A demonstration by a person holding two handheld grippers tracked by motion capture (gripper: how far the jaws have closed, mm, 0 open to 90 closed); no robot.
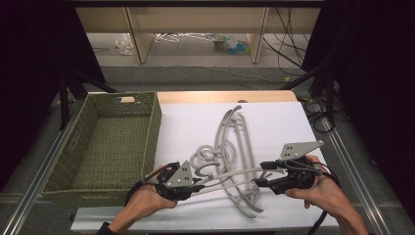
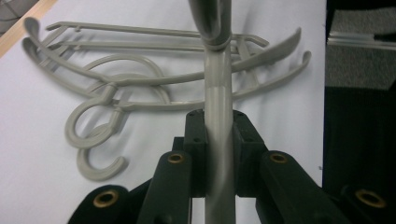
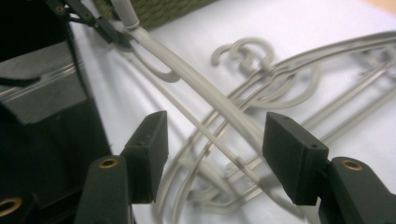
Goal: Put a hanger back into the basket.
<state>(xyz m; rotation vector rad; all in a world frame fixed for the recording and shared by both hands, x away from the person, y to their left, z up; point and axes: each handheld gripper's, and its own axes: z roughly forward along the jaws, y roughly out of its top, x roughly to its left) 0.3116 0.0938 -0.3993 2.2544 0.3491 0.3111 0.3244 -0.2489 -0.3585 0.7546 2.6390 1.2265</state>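
Clearly, you had several smooth grey plastic hangers (image 1: 234,147) lying tangled on the white surface (image 1: 274,127), their curved arms and round hooks overlapping in a loose heap. One hanger (image 1: 230,176) was lifted across the pile, between your two hands. Your left tool (image 1: 195,186) was clamped on it: in the left gripper view its black jaws pressed against both sides of the glossy rounded bar (image 2: 218,154). Your right tool (image 1: 260,175) was at the other end of that hanger; in the right gripper view its blocky black jaws stood spread wide, with the hanger's arm passing between them and touching neither. Both of your hands came in low from the near edge, palms around the tool bodies. At your left sat a green woven basket (image 1: 155,122) with cut-out handles, rectangular, nothing inside it.
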